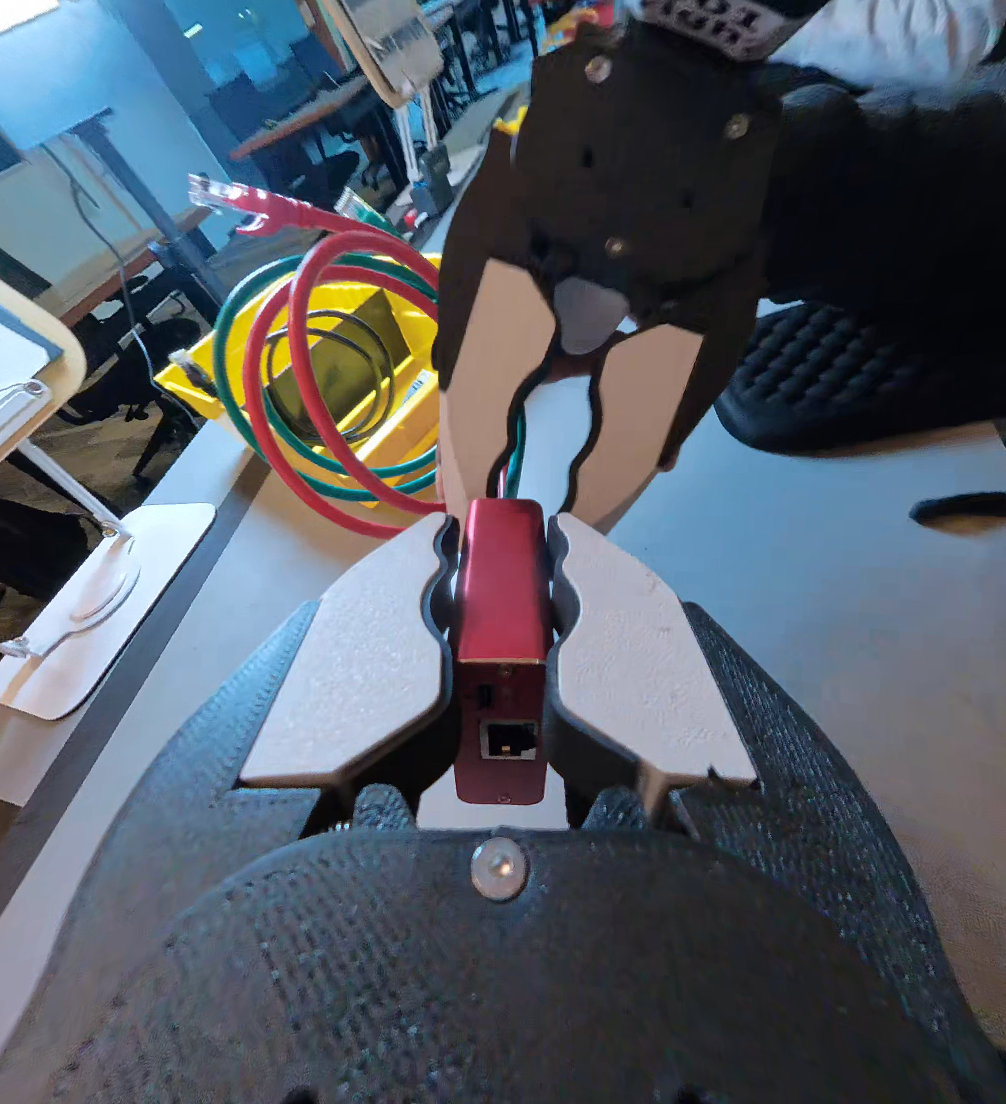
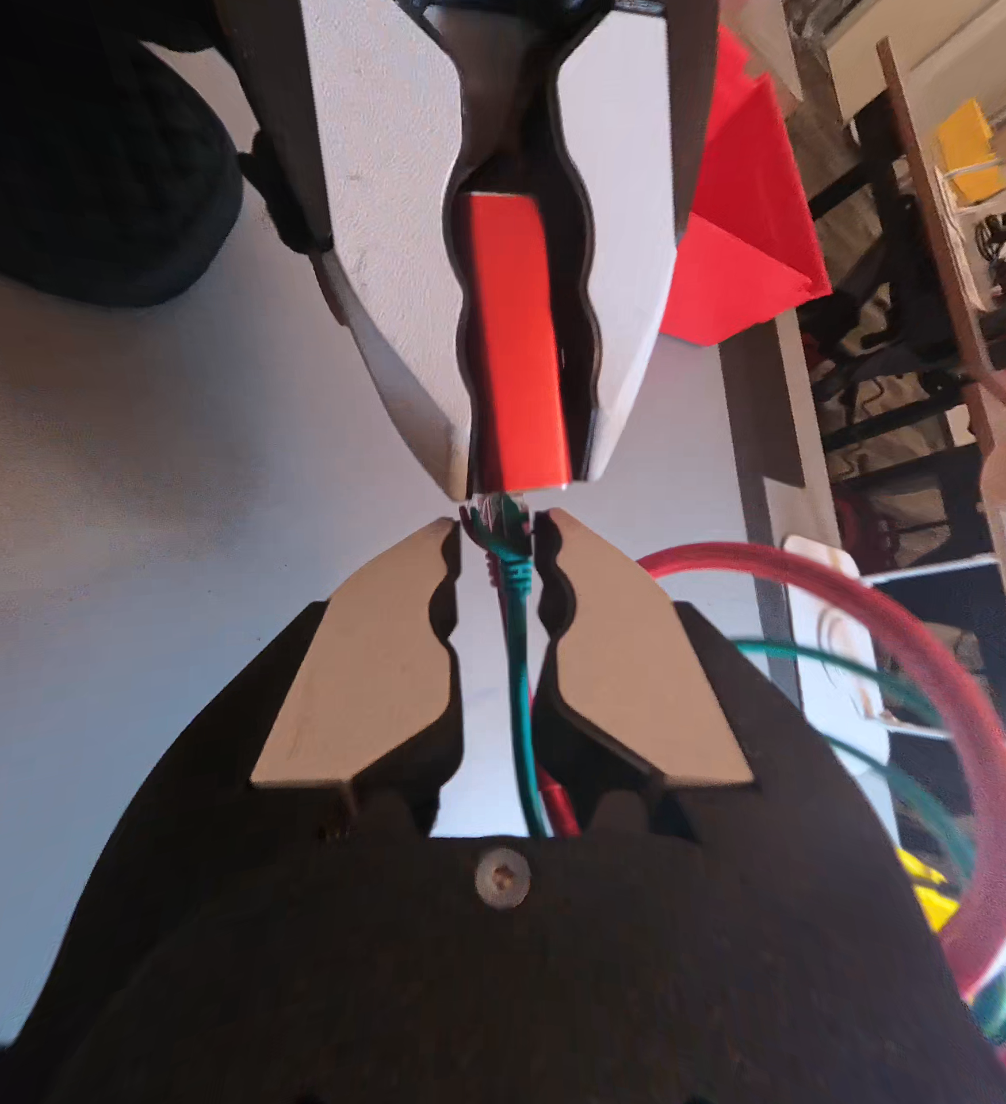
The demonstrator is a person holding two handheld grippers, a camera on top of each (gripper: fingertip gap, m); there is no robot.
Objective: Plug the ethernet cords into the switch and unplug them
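A red switch (image 1: 503, 597) is clamped between my left gripper's (image 1: 500, 523) white fingers, just above the white table (image 1: 787, 597); an empty port faces the left wrist camera. The switch (image 2: 515, 334) and left gripper (image 2: 524, 478) also show in the right wrist view. A green ethernet plug (image 2: 509, 537) sits in the switch's far end, with a red plug (image 2: 491, 567) beside it. My right gripper (image 2: 497, 523) straddles these plugs, fingers narrowly apart, a sliver of table showing on the left. It faces the left gripper (image 1: 530, 496). The green cord (image 1: 231, 382) and red cord (image 1: 273, 418) loop away.
A yellow bin (image 1: 393, 430) holding a coiled black cable (image 1: 333, 334) stands behind the loops. The free red plug end (image 1: 213, 194) sticks up in the air. A red bin (image 2: 745, 239) is near the table edge. A black mesh chair (image 1: 847, 370) and a white stand base (image 1: 100, 597) flank the table. Both grippers' tips are close together, under 4 cm apart.
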